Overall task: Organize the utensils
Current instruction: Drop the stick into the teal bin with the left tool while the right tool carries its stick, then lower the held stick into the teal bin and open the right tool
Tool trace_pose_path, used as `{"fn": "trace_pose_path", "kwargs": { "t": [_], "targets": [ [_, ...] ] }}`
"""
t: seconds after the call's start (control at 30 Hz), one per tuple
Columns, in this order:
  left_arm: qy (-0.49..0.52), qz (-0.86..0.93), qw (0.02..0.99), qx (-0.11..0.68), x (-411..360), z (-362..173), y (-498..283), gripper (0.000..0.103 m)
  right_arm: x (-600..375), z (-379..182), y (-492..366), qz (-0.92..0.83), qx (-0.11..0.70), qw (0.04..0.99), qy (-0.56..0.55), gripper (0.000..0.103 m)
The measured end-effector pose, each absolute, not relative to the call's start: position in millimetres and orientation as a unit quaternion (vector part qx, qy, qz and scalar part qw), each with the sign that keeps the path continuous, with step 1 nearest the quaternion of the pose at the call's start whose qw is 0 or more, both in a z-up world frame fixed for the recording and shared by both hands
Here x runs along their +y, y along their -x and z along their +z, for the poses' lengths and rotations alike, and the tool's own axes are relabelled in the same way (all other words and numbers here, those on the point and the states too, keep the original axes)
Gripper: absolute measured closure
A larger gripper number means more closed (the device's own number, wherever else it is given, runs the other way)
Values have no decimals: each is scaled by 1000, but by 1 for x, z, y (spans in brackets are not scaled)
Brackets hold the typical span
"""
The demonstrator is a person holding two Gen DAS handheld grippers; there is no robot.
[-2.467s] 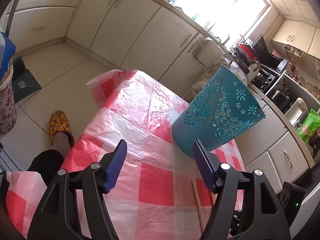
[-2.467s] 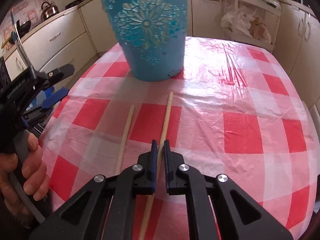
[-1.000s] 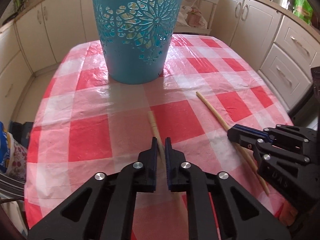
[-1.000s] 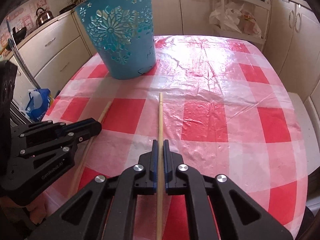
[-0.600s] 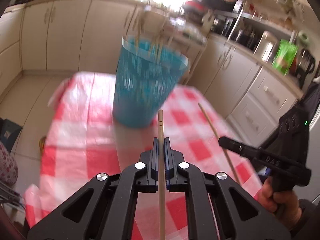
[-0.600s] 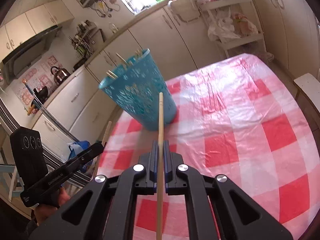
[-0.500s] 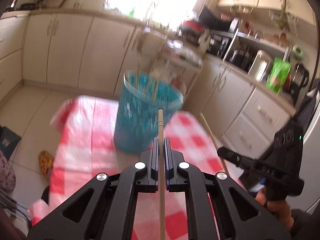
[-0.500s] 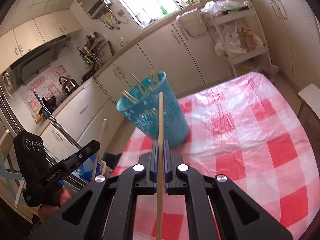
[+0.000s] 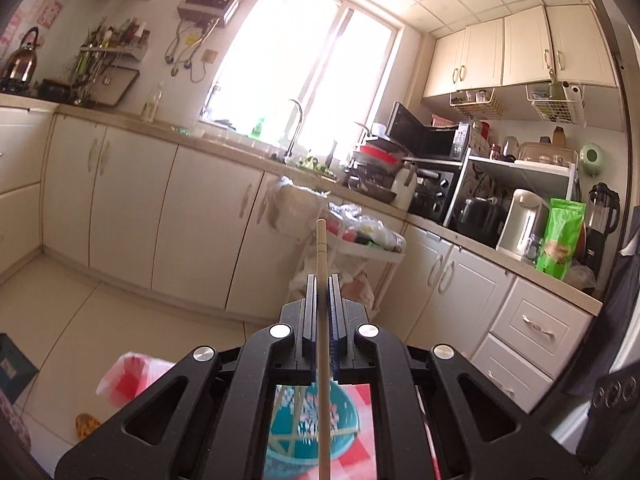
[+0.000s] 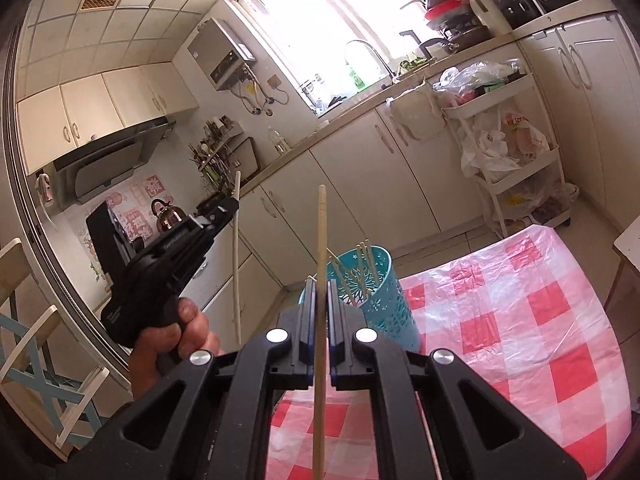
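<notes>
My left gripper [image 9: 320, 280] is shut on a wooden chopstick [image 9: 321, 252] that runs between its jaws, held high and upright. Below it, through the gripper frame, I see the teal cut-out basket [image 9: 344, 420] with several chopsticks in it. My right gripper [image 10: 319, 286] is shut on a second wooden chopstick [image 10: 321, 232], also lifted. In the right wrist view the teal basket [image 10: 384, 304] stands on the red-checked table [image 10: 540, 340] just beyond my fingers, and the left gripper [image 10: 230, 204] holds its chopstick [image 10: 237, 264] to the left of it.
Cream kitchen cabinets [image 9: 132, 208] and a counter run behind the table. A white trolley with plastic bags [image 10: 508, 152] stands at the back right. A white and blue chair [image 10: 36, 360] stands at the far left.
Both grippers have risen and tilted up with their chopsticks. The basket has dropped low in both views, under the left gripper.
</notes>
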State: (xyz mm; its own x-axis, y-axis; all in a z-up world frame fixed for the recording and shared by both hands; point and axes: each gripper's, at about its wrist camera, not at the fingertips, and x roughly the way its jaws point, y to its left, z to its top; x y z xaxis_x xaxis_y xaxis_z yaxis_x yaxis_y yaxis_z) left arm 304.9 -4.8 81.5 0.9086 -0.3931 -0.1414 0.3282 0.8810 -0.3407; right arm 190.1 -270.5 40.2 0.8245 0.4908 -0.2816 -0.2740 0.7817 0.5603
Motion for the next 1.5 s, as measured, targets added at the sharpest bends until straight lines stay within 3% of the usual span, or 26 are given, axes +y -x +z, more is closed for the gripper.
{"fn": "trace_pose_path", "kwargs": {
  "t": [0.53,1.23,1.4,1.5],
  "targets": [
    [155,-131,976,77,-23,62,-374,98,-289,12,-210,196,228,910,-285,97],
    [99,-138,970,171,-40,-4,-362,97,-283,5,-216,201,236,907,-285,97],
    [91,-129,970,182,-41,-11,-346,90,-281,9,-213,202,231,909,-283,97],
    [79,-112,973,184,-42,-13,-329,75,-279,13,-212,204,229,909,-282,97]
  ]
}}
